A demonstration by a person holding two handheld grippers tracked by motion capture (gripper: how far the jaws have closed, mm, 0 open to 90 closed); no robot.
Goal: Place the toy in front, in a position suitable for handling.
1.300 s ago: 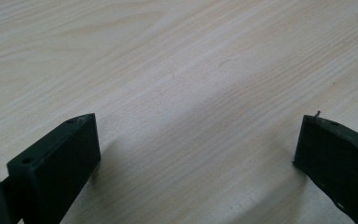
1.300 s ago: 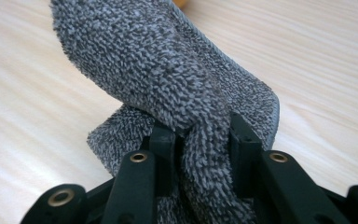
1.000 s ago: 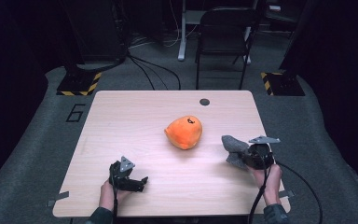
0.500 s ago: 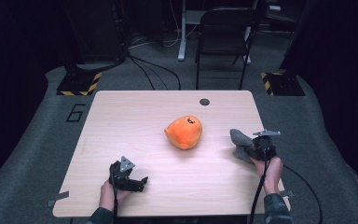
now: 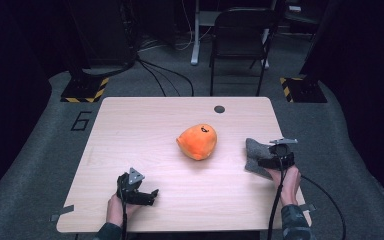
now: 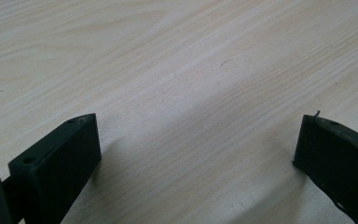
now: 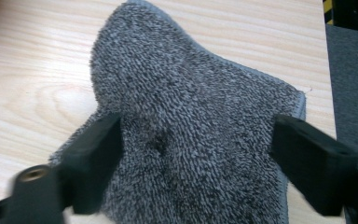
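Observation:
A grey terry cloth (image 5: 253, 151) lies crumpled near the right edge of the wooden table (image 5: 140, 125). My right gripper (image 5: 263, 162) stands over its near side. In the right gripper view the cloth (image 7: 191, 107) spreads under and between the jaws of that gripper (image 7: 196, 135). The jaws have just been opening and now stand wide, pads off the fabric. An orange plush toy (image 5: 197, 141) sits at the table's middle, apart from both grippers. My left gripper (image 5: 149, 194) rests at the front left, open, with bare wood between the jaws (image 6: 196, 123).
A small black round hole cover (image 5: 219, 109) sits near the table's far edge. A dark chair (image 5: 242, 45) stands behind the table. The cloth lies close to the table's right edge, with grey carpet (image 7: 352, 70) beyond it.
My right gripper carried the grey cloth to the right and down onto the table, then opened its jaws and let it go. The left gripper and the orange toy stayed put.

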